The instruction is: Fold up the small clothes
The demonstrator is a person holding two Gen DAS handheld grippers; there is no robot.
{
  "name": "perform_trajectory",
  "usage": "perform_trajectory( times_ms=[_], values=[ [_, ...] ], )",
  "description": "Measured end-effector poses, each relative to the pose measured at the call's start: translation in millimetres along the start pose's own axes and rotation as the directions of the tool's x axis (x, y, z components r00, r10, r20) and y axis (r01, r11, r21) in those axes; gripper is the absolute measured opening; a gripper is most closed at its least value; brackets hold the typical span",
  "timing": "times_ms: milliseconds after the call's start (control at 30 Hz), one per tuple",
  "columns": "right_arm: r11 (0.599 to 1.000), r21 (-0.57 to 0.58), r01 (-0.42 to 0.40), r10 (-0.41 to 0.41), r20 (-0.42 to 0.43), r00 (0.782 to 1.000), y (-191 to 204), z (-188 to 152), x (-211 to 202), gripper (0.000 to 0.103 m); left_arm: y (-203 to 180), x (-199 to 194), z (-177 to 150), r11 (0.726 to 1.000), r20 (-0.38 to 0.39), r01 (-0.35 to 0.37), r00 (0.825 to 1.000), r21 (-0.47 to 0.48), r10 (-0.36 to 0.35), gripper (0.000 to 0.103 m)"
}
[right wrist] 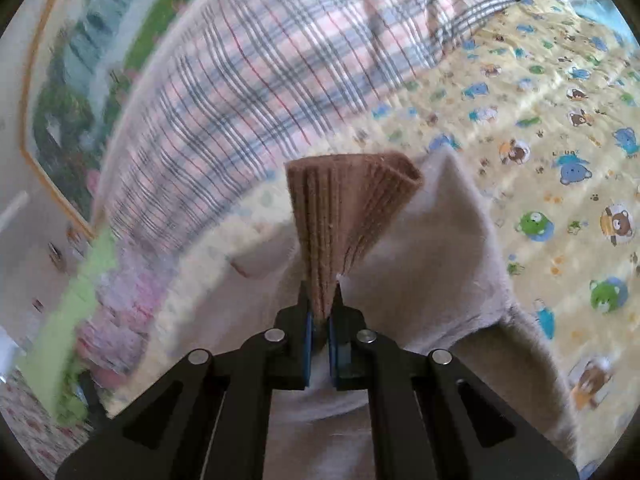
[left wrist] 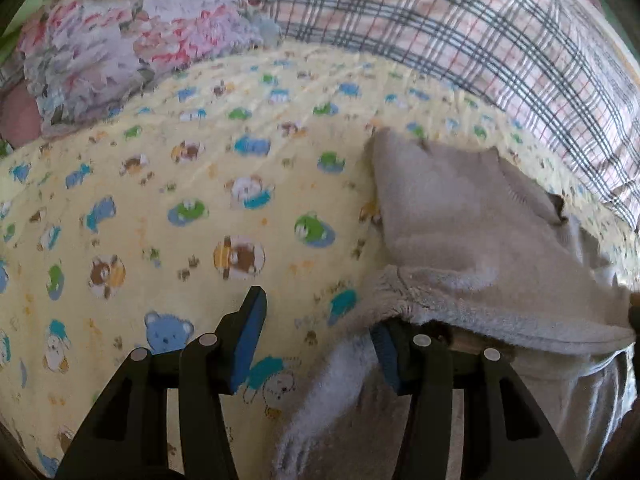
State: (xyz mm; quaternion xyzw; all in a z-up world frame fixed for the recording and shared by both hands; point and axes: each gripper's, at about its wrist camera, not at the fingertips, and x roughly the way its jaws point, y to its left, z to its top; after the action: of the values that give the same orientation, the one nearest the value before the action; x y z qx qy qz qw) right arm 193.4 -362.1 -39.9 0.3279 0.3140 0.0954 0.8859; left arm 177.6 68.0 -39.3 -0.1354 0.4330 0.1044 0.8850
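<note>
A small beige fleece garment (left wrist: 472,232) lies on a yellow bear-print blanket (left wrist: 200,184). My left gripper (left wrist: 316,332) is open; the garment's edge drapes over its right finger (left wrist: 386,360), the left finger (left wrist: 250,340) is bare above the blanket. In the right wrist view my right gripper (right wrist: 320,312) is shut on the garment's brown ribbed cuff (right wrist: 344,212), which stands up from the jaws, with the beige cloth (right wrist: 432,252) hanging around it.
A plaid pillow or quilt (left wrist: 460,40) lies at the back right. A pile of pink and white frilly clothes (left wrist: 120,48) sits at the back left. The right wrist view shows the plaid cloth (right wrist: 240,92) and a framed picture (right wrist: 72,92) on the wall.
</note>
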Motion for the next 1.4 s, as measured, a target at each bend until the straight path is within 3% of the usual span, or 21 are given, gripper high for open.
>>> perform_trajectory(
  times_ms=[133, 267, 433, 533, 833, 967, 1400],
  values=[
    [1.000, -0.018, 0.019, -0.020, -0.058, 0.998, -8, -5, 14, 0.007, 7, -3, 4, 0.999, 0.010, 0.024, 1.000, -0.033, -0.024, 0.052],
    [0.999, -0.032, -0.028, 0.025, -0.082, 0.996, -2, -3, 19, 0.008, 17, 4, 4, 0.995, -0.006, 0.040, 0.999, -0.091, -0.040, 0.052],
    [0.998, 0.021, 0.058, -0.054, -0.159, 0.986, -19, -14, 23, 0.015, 26, 6, 5, 0.986, -0.008, 0.073, 0.997, -0.152, -0.075, 0.052],
    [0.996, 0.037, 0.084, -0.077, -0.156, 0.985, -28, -18, 12, 0.015, 32, 7, 5, 0.976, -0.012, 0.109, 0.993, -0.189, -0.113, 0.052],
    [0.989, 0.013, 0.150, -0.148, -0.111, 0.983, -29, -20, -29, 0.019, 36, -7, -2, 0.980, -0.042, 0.128, 0.990, -0.152, -0.136, 0.053],
    [0.993, 0.018, 0.120, -0.118, -0.088, 0.989, -26, -22, -50, 0.023, 44, -26, -12, 0.985, -0.044, 0.126, 0.990, -0.114, -0.132, 0.051],
    [0.998, -0.058, 0.018, -0.025, -0.122, 0.992, -6, -61, -105, 0.027, 64, -91, -70, 0.954, -0.127, 0.300, 0.946, 0.000, -0.298, 0.058]
  ],
)
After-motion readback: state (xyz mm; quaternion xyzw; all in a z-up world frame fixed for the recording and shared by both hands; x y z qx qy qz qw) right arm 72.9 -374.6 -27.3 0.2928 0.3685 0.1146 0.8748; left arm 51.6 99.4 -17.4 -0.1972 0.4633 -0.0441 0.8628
